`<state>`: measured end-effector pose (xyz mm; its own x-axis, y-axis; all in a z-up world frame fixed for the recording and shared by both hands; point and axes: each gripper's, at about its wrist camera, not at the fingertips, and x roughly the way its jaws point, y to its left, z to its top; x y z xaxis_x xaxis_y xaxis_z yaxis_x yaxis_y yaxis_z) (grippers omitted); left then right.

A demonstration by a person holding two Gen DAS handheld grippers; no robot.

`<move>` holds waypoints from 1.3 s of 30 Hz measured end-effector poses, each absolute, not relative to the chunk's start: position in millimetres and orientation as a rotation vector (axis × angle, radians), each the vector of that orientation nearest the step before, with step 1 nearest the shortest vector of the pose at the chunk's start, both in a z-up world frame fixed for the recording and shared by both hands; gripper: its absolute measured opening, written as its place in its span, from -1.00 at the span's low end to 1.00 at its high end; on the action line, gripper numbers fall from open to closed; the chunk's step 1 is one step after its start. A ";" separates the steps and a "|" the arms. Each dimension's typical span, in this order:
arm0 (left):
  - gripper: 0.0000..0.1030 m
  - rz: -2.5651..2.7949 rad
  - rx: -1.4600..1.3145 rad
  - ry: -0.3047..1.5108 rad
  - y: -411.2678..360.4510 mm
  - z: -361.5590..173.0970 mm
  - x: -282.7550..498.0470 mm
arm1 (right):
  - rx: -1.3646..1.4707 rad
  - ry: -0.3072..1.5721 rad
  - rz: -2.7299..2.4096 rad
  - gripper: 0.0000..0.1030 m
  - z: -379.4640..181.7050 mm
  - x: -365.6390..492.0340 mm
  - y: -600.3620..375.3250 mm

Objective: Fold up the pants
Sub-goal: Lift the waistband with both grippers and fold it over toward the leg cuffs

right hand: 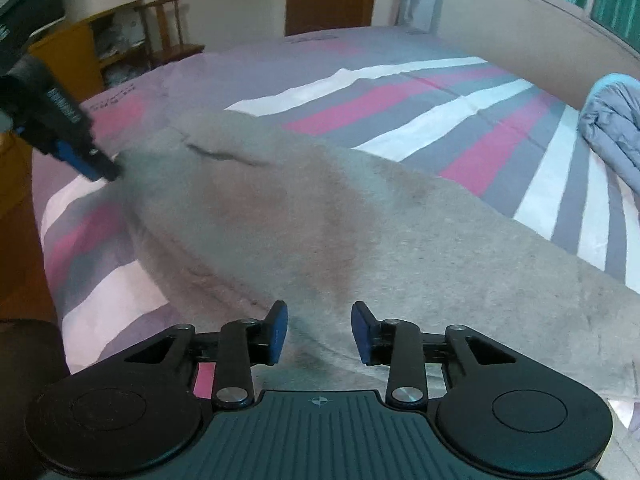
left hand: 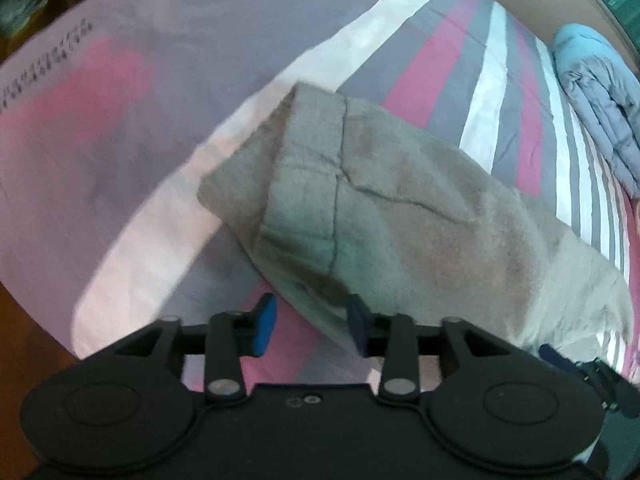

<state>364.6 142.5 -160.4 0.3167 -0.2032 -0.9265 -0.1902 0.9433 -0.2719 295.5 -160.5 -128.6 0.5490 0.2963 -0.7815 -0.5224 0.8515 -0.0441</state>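
Both grippers spread over the pants.
Left gripper (left hand: 312, 326) and right gripper (right hand: 320, 332) jaws apart, pinching nothing; folded grey fleece pants (left hand: 400, 216) lie just ahead of both fingertips, on the pink-grey-white striped bedsheet (right hand: 400, 92).

- Pants (right hand: 320, 216) lie on the bed sheet (right hand: 400, 92).
- Left gripper (left hand: 312, 326) at their near-left edge.
- Right gripper (right hand: 320, 330) over their near edge.
- Folded quilt (right hand: 612, 120) far right.
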 end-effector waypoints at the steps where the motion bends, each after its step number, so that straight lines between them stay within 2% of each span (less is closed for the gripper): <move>1: -0.09 -0.003 -0.375 1.271 141.9 -163.3 363.4 | -0.305 0.863 0.495 -0.30 -129.9 295.1 -156.9; 3: 0.21 0.039 -0.404 1.254 144.4 -163.5 356.9 | -0.308 0.875 0.509 -0.30 -138.7 292.6 -156.5; 7: 0.24 0.068 -0.518 1.193 152.7 -159.0 362.6 | -0.334 0.878 0.517 -0.31 -147.0 292.8 -152.7; 10: 0.06 0.055 -0.541 1.213 148.9 -163.9 373.9 | -0.342 0.881 0.515 -0.31 -150.4 296.8 -147.0; 12: -0.26 0.041 -0.570 1.222 147.8 -170.2 377.4 | -0.343 0.883 0.522 -0.31 -151.7 297.7 -144.8; 20: -0.29 0.055 -0.711 1.243 155.0 -193.1 375.3 | -0.354 0.879 0.556 -0.30 -153.6 292.6 -141.4; 30: -0.29 0.057 -0.659 1.257 137.3 -199.5 382.6 | -0.416 0.881 0.573 -0.31 -165.8 296.2 -133.9; 31: -0.35 0.063 -0.669 1.244 139.3 -200.1 383.1 | -0.433 0.871 0.579 -0.30 -166.7 295.4 -130.7; 32: -0.52 0.077 -0.673 1.229 141.6 -199.5 382.9 | -0.452 0.860 0.585 -0.30 -167.9 294.3 -128.5; 34: -0.65 0.082 -0.683 1.203 147.3 -196.5 379.7 | -0.479 0.847 0.592 -0.31 -171.2 294.3 -126.5; 35: -0.72 0.083 -0.686 1.190 148.6 -194.6 377.7 | -0.469 0.842 0.592 -0.36 -171.6 296.3 -127.2; 36: -0.77 0.080 -0.682 1.179 149.1 -192.0 375.4 | -0.459 0.847 0.586 -0.53 -172.4 298.6 -128.2; 39: -0.81 0.059 -0.618 1.115 147.0 -173.1 371.7 | -0.424 0.820 0.573 -0.66 -166.8 298.0 -131.2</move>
<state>371.7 147.0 -173.1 0.4569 -0.2557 -0.8520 -0.3448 0.8320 -0.4347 298.0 -131.2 -166.8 0.5470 0.3092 -0.7779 -0.6239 0.7702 -0.1326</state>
